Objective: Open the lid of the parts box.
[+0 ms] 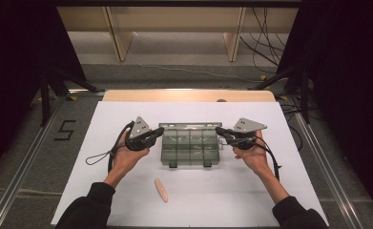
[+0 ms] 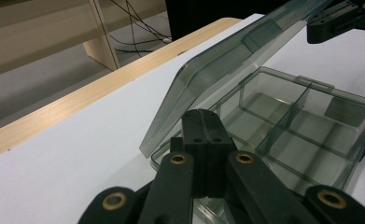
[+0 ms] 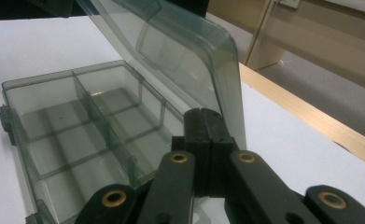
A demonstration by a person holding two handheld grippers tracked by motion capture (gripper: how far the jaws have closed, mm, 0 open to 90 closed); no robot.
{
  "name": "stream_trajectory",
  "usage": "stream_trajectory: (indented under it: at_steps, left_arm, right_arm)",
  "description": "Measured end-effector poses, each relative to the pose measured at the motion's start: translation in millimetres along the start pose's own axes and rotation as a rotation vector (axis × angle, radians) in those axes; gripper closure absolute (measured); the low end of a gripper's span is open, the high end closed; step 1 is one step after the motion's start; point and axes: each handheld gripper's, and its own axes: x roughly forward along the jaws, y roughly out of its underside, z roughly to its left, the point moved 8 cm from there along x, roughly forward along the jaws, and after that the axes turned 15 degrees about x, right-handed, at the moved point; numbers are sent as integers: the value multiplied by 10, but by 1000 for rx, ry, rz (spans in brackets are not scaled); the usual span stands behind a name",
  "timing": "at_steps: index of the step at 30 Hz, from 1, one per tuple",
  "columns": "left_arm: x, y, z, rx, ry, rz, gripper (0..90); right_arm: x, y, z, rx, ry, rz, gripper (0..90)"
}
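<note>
The white-topped table (image 1: pixel 127 191) with its pale wooden far edge carries a smoky grey, see-through plastic compartment box (image 1: pixel 190 145) at its middle, between the two hands, with its hinged lid (image 1: pixel 190 126) raised partway at the far side. The work looks to be swinging that lid, and it will go best if both sides push evenly, each at its own end, so the thin plastic does not twist on its hinge, while the tray below stays flat. The left tongs (image 1: pixel 159 130) and the right tongs (image 1: pixel 219 130) are both pressed together with nothing between them, their tips at the left and right ends of the lid. Whether they touch it I cannot tell from above. The left gripper view shows the lid's tilt (image 2: pixel 227 65) and the dividers inside; the high view alone takes in a small pale peach, finger-shaped piece (image 1: pixel 161 190) lying on the table nearer the person, well apart from the box.
</note>
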Motion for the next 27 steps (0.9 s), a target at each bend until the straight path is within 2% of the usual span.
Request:
stream_trajectory:
  at_steps: [4,8,9,11,17,19,20,22,24,27]
  left_arm:
    - [1,-7,1,-13,-5,-2,899]
    - [0,-6,0,-10,-2,-1,899]
    - [-1,-5,4,2,1,-1,899]
    - [1,-4,-2,-7,0,-1,899]
    - [-2,2,4,2,1,3,899]
    - [-2,1,4,1,1,3,899]
    - [-2,1,3,-4,0,2,900]
    - [-2,1,7,-4,-2,2,900]
    - [-2,2,7,-4,-2,2,900]
    - [0,1,7,-1,0,2,899]
  right_arm:
    - [-1,-7,-7,5,0,3,900]
    - [6,-2,0,6,-3,1,900]
    - [6,-2,0,6,-3,1,900]
    - [2,1,4,10,-8,4,900]
    - [-36,20,34,38,-38,32,900]
    - [-46,12,23,28,-41,21,898]
    - [-78,28,33,47,-53,40,888]
    - [-115,45,29,54,-64,61,874]
    - [-129,49,18,49,-62,63,869]
    - [-165,79,-8,45,-56,86,813]
